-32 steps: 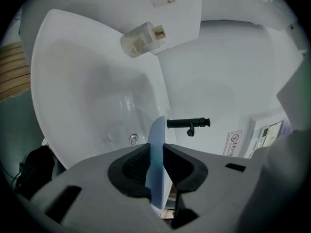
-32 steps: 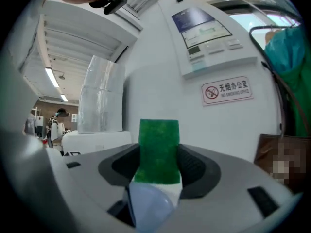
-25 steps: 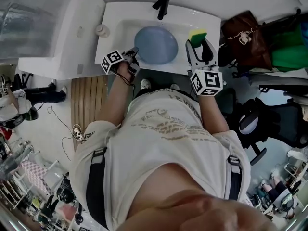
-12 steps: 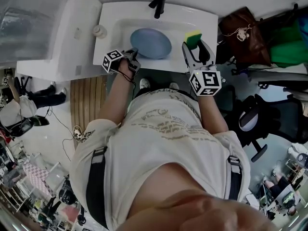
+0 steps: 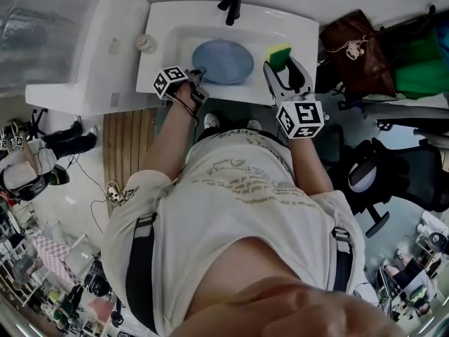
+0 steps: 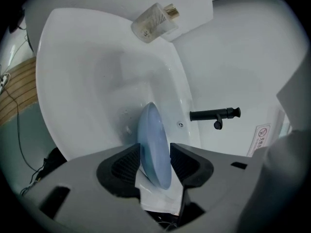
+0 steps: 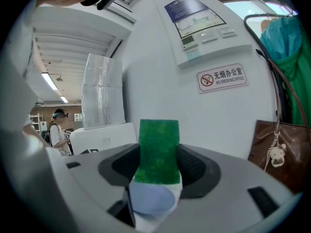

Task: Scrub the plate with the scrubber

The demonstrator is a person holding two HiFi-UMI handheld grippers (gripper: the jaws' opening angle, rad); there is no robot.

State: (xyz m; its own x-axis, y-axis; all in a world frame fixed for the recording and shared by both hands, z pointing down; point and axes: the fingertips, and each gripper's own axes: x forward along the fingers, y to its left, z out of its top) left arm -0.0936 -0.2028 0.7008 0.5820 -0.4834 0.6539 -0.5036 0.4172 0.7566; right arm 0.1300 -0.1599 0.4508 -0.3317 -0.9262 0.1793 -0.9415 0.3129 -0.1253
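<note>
Plate [image 5: 223, 62] lies in the sink [image 5: 163, 16] basin, with its near-left rim between the left gripper's [image 5: 197, 74] fingers [image 6: 125, 164]. They've just been opening and the pads look clear, so I'd say it's let go. Right gripper [image 5: 286, 67], right of the plate, has its fingers clamped on the green scrubber [image 7: 158, 147], not touching it. Scrubbing probably needs a re-grip first.

showing one plate [image 5: 223, 62], one scrubber [image 5: 280, 51], one sink [image 5: 161, 27], one tap [image 5: 232, 4], one bottle [image 5: 146, 43]; two grippers: left gripper [image 5: 198, 73], right gripper [image 5: 284, 67].
</note>
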